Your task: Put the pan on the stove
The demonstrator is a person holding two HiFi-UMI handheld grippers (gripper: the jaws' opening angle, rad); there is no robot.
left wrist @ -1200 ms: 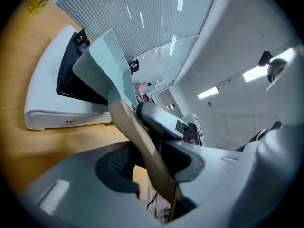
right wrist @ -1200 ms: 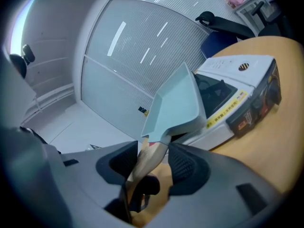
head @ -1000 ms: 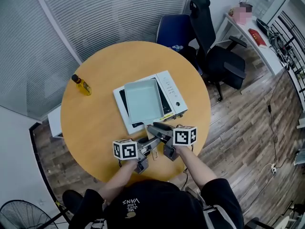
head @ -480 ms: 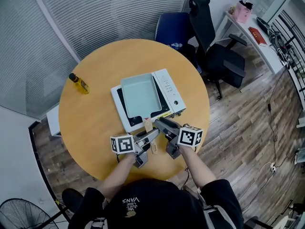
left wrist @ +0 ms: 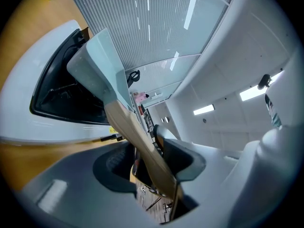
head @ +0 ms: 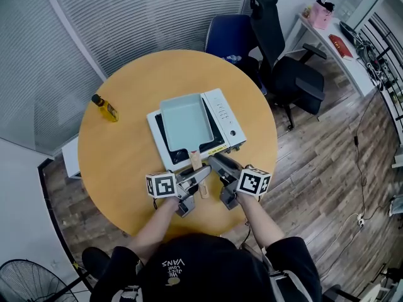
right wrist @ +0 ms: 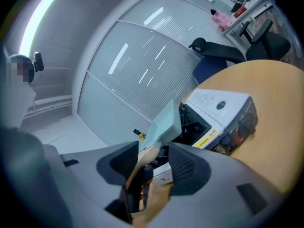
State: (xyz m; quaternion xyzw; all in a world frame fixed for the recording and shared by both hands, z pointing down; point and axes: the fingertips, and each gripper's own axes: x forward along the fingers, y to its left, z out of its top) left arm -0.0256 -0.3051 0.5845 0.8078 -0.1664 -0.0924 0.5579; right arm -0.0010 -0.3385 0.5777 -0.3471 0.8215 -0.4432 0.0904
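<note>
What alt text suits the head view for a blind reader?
From above: a pale green pan sits on a white stove on a round table. Both the right gripper and the left gripper, its fingers opening, straddle the wooden handle.

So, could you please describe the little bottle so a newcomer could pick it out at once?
Start at the round wooden table. Left of the white stove in its middle, near the table's far-left edge, sits a small bottle. It alone is yellow with a dark cap, apart from everything else.

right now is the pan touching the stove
Cannot tell. The head view shows the pan over the stove, but no view shows its underside meeting it.
</note>
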